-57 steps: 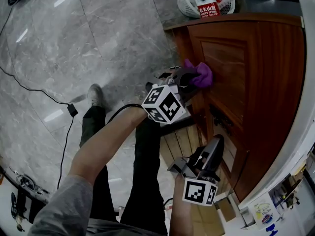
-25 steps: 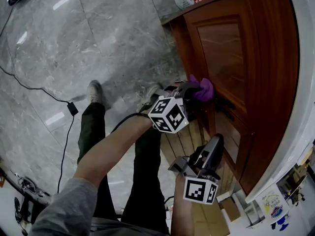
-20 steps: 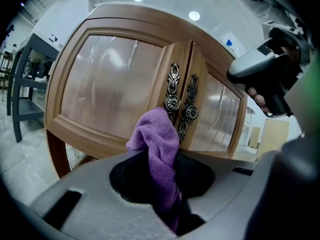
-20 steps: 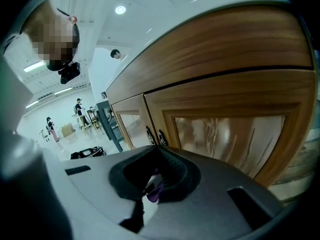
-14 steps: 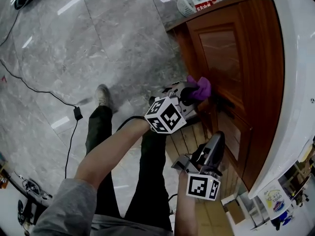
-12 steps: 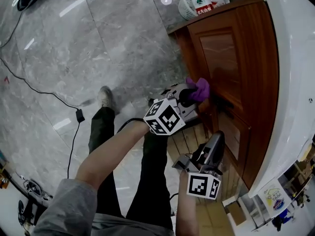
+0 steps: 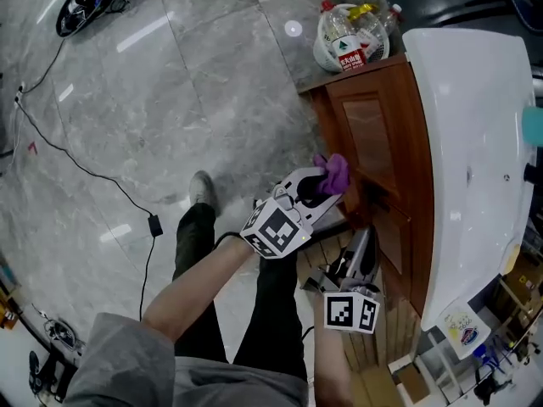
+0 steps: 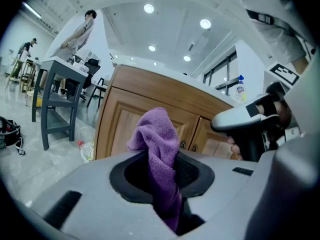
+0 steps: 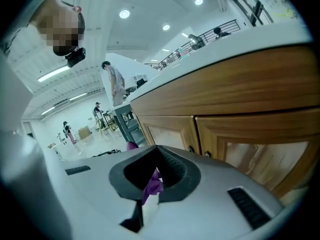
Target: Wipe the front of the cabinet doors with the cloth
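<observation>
A purple cloth [image 7: 333,172] [image 8: 159,149] is pinched upright in my left gripper [image 7: 321,185] [image 8: 167,184], which is shut on it. It hangs level with the brown wooden cabinet doors [image 7: 373,155] [image 8: 127,126], by their left edge near the dark handles [image 7: 374,197]. The left gripper view shows the doors a little beyond the cloth. My right gripper [image 7: 361,248] [image 9: 150,186] sits lower, shut and empty, pointing at the doors [image 9: 250,149]. A bit of the cloth [image 9: 131,145] shows past its jaws.
A white countertop [image 7: 467,159] overhangs the doors. A bag of plastic bottles [image 7: 349,34] lies on the marble floor beside the cabinet. A cable with an adapter [image 7: 155,225] crosses the floor at left. The person's legs and shoe [image 7: 202,190] stand below the grippers.
The left gripper carried the cloth down the door from the upper panel to handle height. The head view has pulled back and up. The right gripper has kept its place.
</observation>
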A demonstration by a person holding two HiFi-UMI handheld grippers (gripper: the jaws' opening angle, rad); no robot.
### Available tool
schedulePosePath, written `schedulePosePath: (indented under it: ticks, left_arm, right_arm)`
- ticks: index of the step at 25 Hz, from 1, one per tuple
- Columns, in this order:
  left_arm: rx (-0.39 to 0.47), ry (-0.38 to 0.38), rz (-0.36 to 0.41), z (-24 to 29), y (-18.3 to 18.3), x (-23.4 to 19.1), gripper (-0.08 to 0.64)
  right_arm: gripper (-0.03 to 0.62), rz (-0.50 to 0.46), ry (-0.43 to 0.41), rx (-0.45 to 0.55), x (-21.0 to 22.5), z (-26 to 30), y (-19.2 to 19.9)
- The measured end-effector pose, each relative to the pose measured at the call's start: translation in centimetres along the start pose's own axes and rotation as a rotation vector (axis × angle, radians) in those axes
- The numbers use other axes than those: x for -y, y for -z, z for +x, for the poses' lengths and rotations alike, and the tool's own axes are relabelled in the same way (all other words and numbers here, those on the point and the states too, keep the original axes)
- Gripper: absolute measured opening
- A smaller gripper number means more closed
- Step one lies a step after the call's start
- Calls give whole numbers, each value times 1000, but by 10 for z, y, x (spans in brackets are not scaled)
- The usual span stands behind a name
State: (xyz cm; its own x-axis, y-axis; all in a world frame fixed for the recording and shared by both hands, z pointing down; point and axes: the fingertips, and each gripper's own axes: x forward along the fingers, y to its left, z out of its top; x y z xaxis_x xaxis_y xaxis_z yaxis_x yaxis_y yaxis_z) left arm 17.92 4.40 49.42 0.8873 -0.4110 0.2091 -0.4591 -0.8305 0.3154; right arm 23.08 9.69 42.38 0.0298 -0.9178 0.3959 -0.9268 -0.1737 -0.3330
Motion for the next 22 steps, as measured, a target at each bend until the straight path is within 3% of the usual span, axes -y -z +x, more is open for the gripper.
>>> schedulePosePath:
  ticks: [9, 18, 22]
  left_arm:
    - [73, -93, -15, -54, -89, -8, 97]
    - [78, -158, -19, -95, -173, 7, 97]
    - [69, -173, 25, -114, -217, 16, 97]
  right_arm:
    - [9, -26, -89, 13, -55, 0, -45]
    - [9, -92, -216, 23, -106, -20, -111]
    - [9, -124, -264, 47, -128, -30, -145]
